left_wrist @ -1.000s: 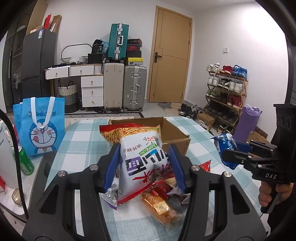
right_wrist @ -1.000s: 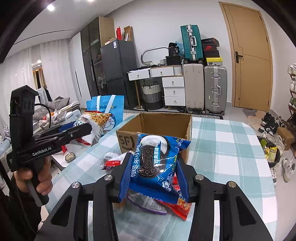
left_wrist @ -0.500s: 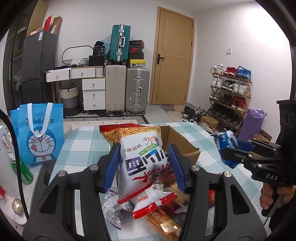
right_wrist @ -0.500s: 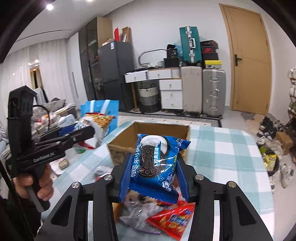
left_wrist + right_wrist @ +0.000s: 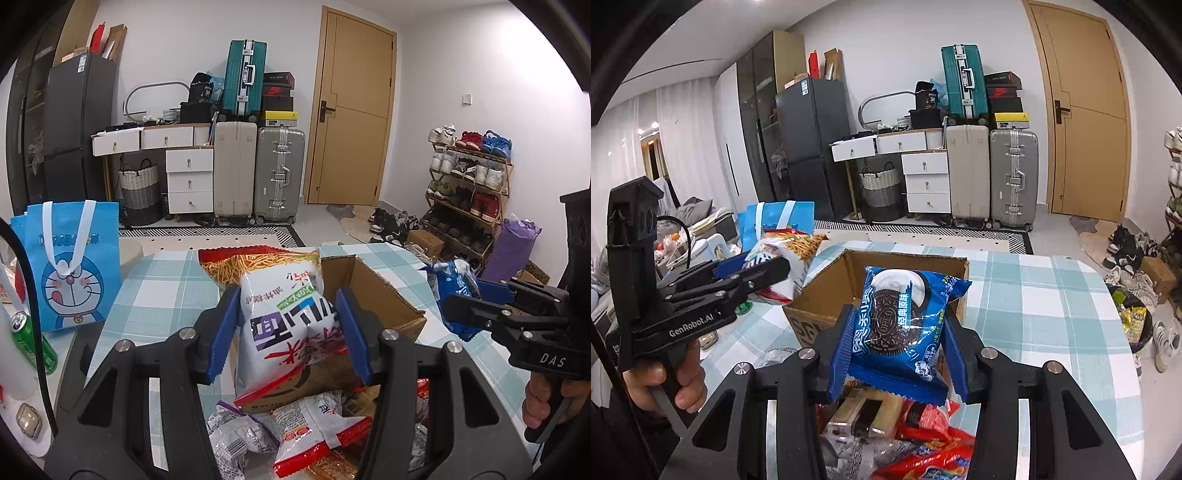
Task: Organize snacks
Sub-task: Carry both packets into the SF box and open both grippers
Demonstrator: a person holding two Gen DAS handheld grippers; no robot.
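My left gripper (image 5: 286, 332) is shut on a white and red chip bag (image 5: 284, 314), held above the near left corner of an open cardboard box (image 5: 384, 299). My right gripper (image 5: 897, 343) is shut on a blue Oreo packet (image 5: 901, 325), held just in front of the same box (image 5: 827, 284). The right gripper (image 5: 461, 308) and its packet also show at the right of the left wrist view. The left gripper (image 5: 764, 271) and its bag show at the left of the right wrist view. Loose snack packets (image 5: 314, 424) lie on the checked tablecloth below both grippers.
A blue Doraemon bag (image 5: 70, 266) and a green can (image 5: 31, 341) stand at the table's left. More red and silver packets (image 5: 905, 443) lie under the right gripper. Suitcases, drawers and a shoe rack (image 5: 469, 192) stand beyond the table.
Both grippers have moved forward and up toward the box with their packets. The loose packets now lie lower in both views.
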